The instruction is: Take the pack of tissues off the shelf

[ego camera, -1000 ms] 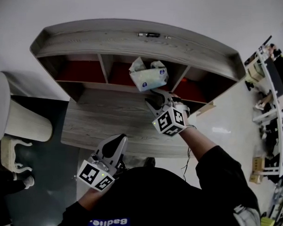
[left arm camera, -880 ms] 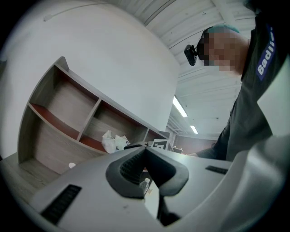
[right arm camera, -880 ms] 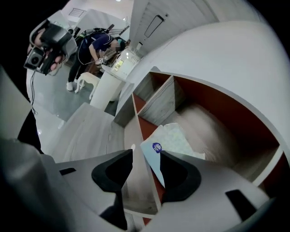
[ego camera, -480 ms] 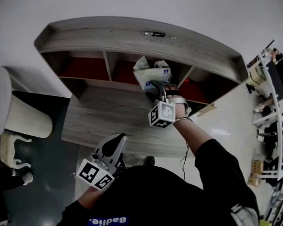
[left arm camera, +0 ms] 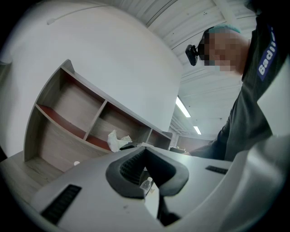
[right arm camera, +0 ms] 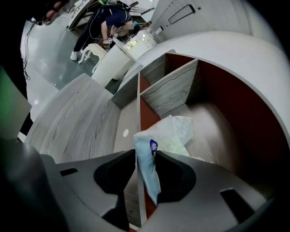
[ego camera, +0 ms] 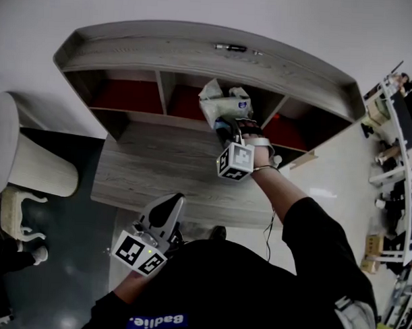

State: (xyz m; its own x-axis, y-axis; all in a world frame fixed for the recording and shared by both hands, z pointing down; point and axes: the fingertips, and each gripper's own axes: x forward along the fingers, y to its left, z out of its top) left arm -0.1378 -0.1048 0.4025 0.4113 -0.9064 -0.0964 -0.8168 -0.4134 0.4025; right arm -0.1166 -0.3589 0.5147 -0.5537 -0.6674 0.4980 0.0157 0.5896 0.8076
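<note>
Evidently the right hand-held gripper point(ego camera: 229, 129), jaws just closed in, pinches the pack of tissues point(ego camera: 218, 103). Its blue logo point(right arm camera: 152, 146) is illegible. The left hand-held gripper point(ego camera: 172, 201) has its jaws together, empty.

Your shelf point(ego camera: 196, 59) is pale grey woodgrain all over, with dark red showing inside the compartments. The pack of tissues point(ego camera: 221, 104) is light blue and white, with a small dark blue logo on it. Your left hand-held gripper point(ego camera: 169, 205) is light grey with dark pads, and its cube has black-and-white square markers. Your sleeve point(ego camera: 311, 245) is black, the wall point(ego camera: 198, 8) white, the floor point(ego camera: 61, 256) a dark teal-grey.
</note>
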